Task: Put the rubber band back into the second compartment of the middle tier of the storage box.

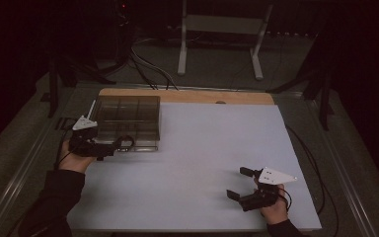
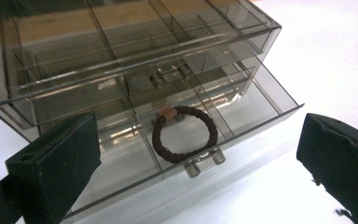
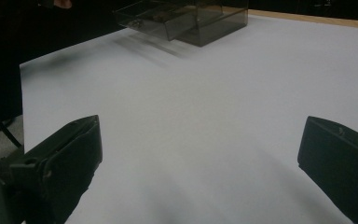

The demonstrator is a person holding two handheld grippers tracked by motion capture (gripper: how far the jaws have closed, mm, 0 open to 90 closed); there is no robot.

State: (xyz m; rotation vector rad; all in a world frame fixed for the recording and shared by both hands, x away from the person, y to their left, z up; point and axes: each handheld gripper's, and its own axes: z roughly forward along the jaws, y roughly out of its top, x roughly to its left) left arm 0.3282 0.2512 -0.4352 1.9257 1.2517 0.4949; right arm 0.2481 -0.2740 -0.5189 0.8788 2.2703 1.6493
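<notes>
We wear dark long sleeves. Our left gripper [image 1: 109, 148] and right gripper [image 1: 241, 182] are black, blocky-jawed, each topped by a pale grey three-cornered plate, with thin black cables trailing behind them.

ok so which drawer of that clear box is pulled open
The lower drawer: it sticks out past the box front, with a dark hair tie lying in its middle compartment. The upper drawer sits pushed in, flush.

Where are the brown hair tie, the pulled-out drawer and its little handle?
hair tie [image 2: 185, 134], left gripper view, on its braided ring.
drawer [image 2: 261, 100], left gripper view, on its clear floor.
drawer handle [image 2: 205, 163], left gripper view, on the front grip.
</notes>
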